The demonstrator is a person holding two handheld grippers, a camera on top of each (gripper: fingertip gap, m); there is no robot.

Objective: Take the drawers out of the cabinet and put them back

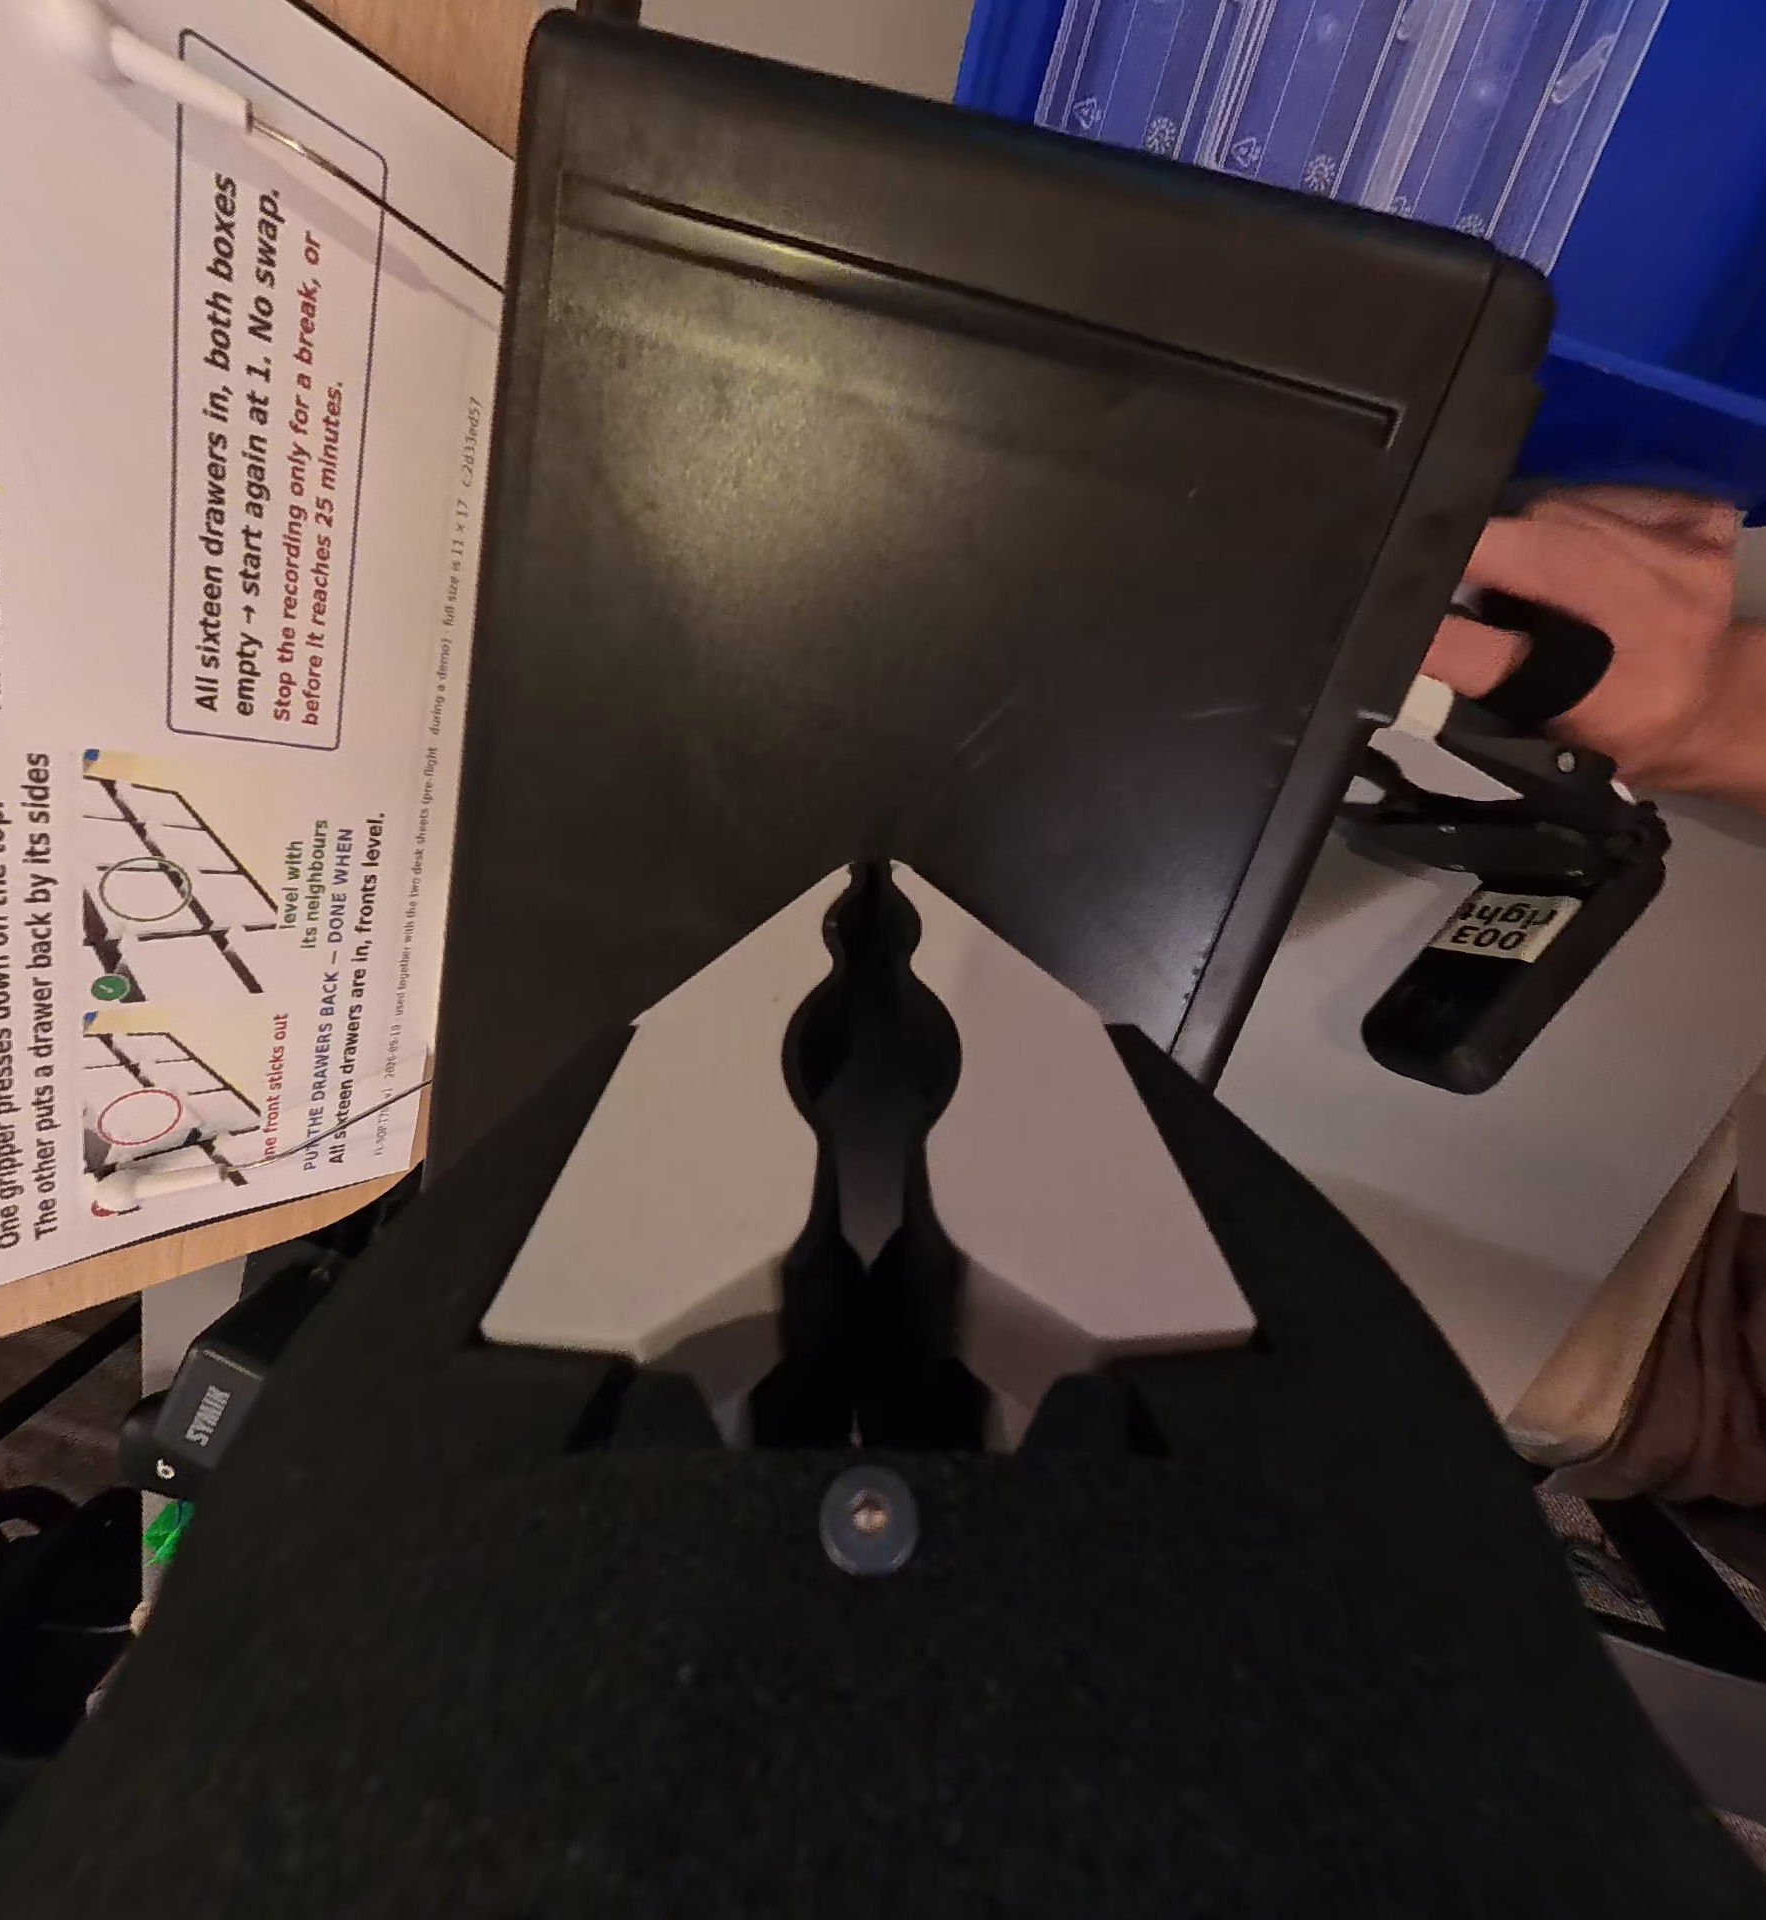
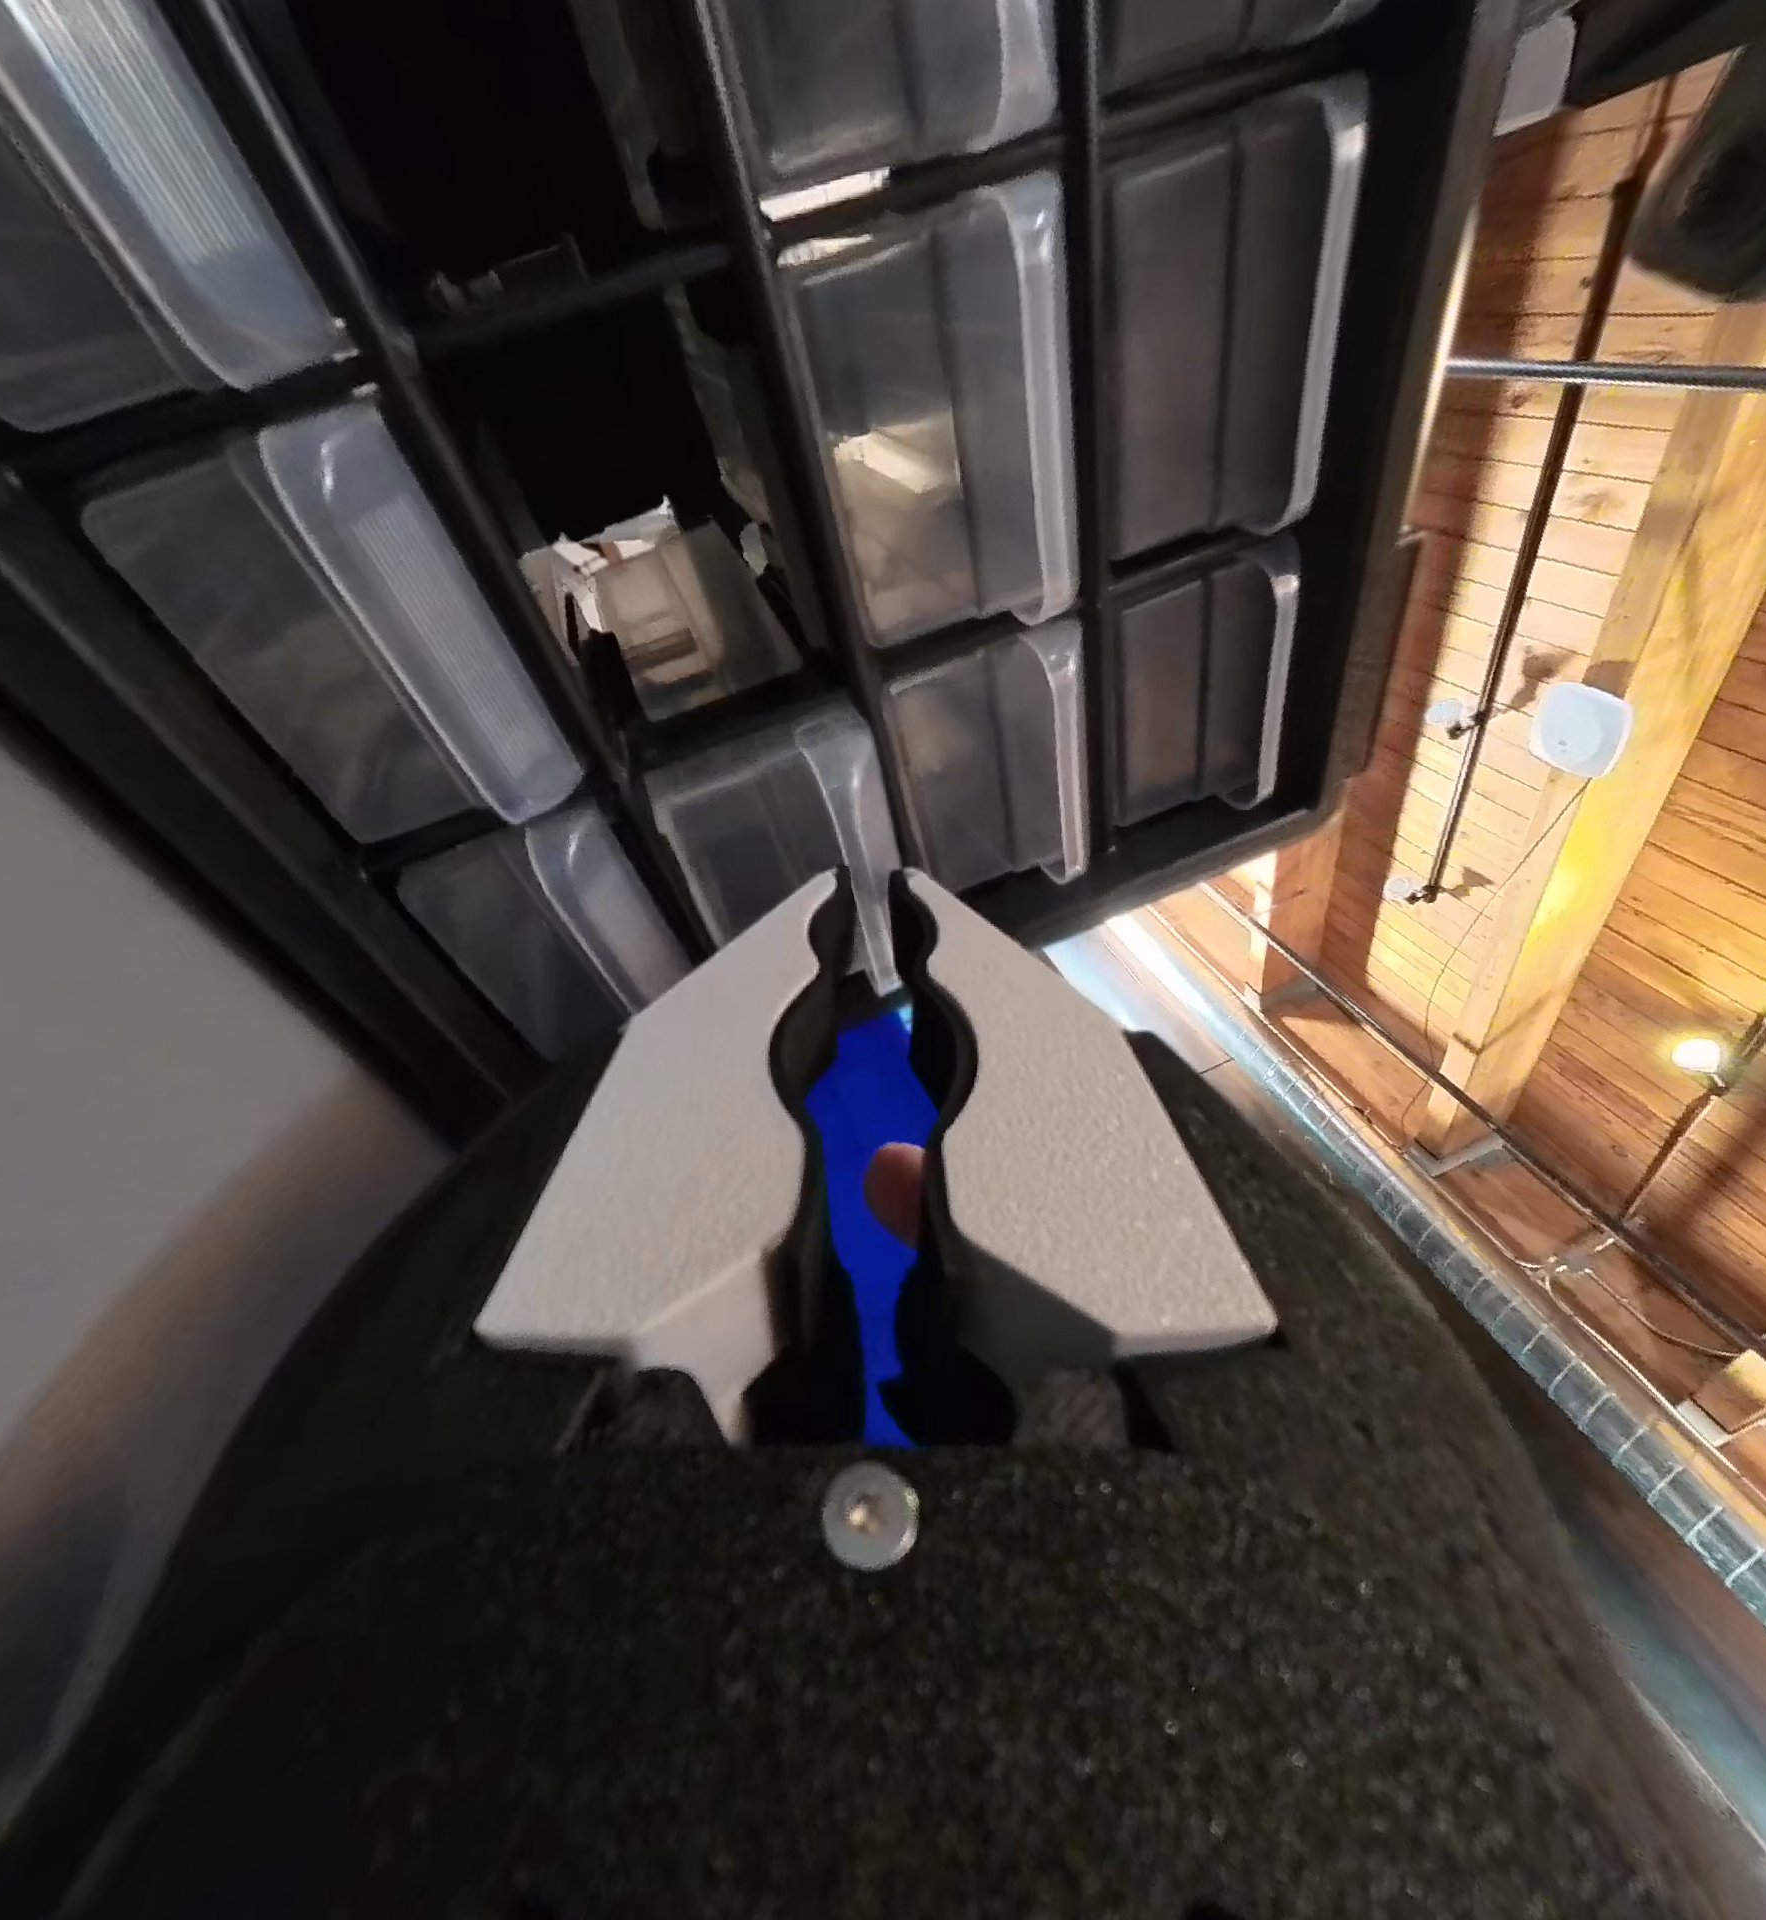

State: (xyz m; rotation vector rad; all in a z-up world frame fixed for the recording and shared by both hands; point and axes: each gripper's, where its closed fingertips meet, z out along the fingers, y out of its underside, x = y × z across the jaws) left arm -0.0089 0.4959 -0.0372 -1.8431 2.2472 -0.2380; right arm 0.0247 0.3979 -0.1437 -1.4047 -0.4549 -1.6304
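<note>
1. The left wrist view alone shows the cabinet's (image 1: 920,540) black top, with the left gripper (image 1: 874,873) pressed on it, fingers together on nothing, a sheet (image 1: 183,644) and blue bin (image 1: 1689,260) nearby.
2. The right wrist view alone shows the drawer fronts; the right gripper (image 2: 871,883) pinches the clear handle of a drawer (image 2: 754,821) seated in its slot.

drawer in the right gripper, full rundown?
The drawer is small, of clear, slightly frosted plastic, with a flat pull tab sticking out from its front. It sits in a slot of the black cabinet, near one edge, beside other clear drawers. The right gripper is shut on the tab. Its contents cannot be made out.
</note>
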